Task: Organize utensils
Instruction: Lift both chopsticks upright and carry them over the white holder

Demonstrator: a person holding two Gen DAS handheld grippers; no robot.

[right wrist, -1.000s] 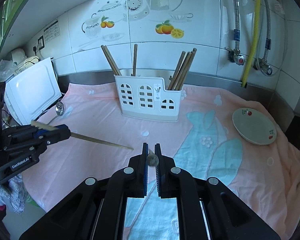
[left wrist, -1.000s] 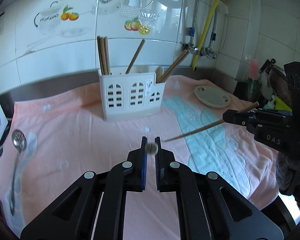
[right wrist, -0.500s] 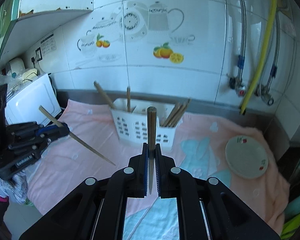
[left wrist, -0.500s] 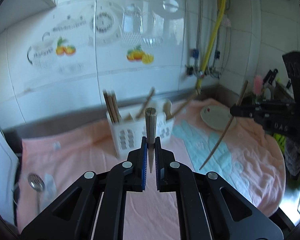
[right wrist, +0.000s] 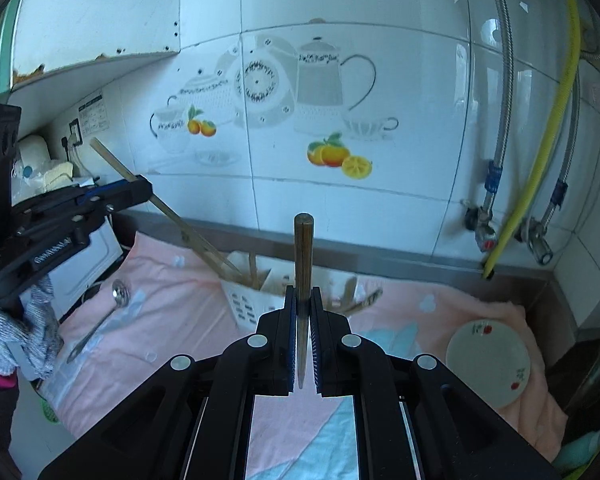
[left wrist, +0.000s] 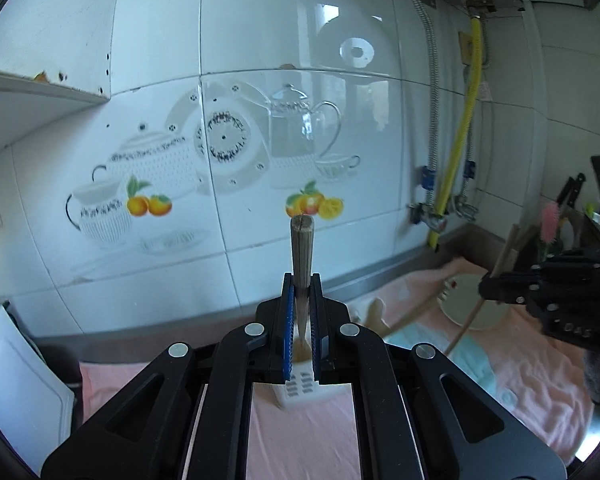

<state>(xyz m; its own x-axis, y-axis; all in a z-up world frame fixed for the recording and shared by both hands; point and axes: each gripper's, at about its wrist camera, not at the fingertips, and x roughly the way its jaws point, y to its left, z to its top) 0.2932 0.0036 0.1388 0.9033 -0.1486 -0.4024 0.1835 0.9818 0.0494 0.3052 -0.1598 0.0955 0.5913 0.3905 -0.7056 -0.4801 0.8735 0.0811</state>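
We hold one chopstick upright in each closed claw, the left claw seemingly nearer above the holder below.

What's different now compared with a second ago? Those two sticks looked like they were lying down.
Both grippers have risen from the pink towel toward the white holder. The left gripper and right gripper stay clamped, and each chopstick has swung from lying level to standing upright. The spoon, plate and holder have not moved.
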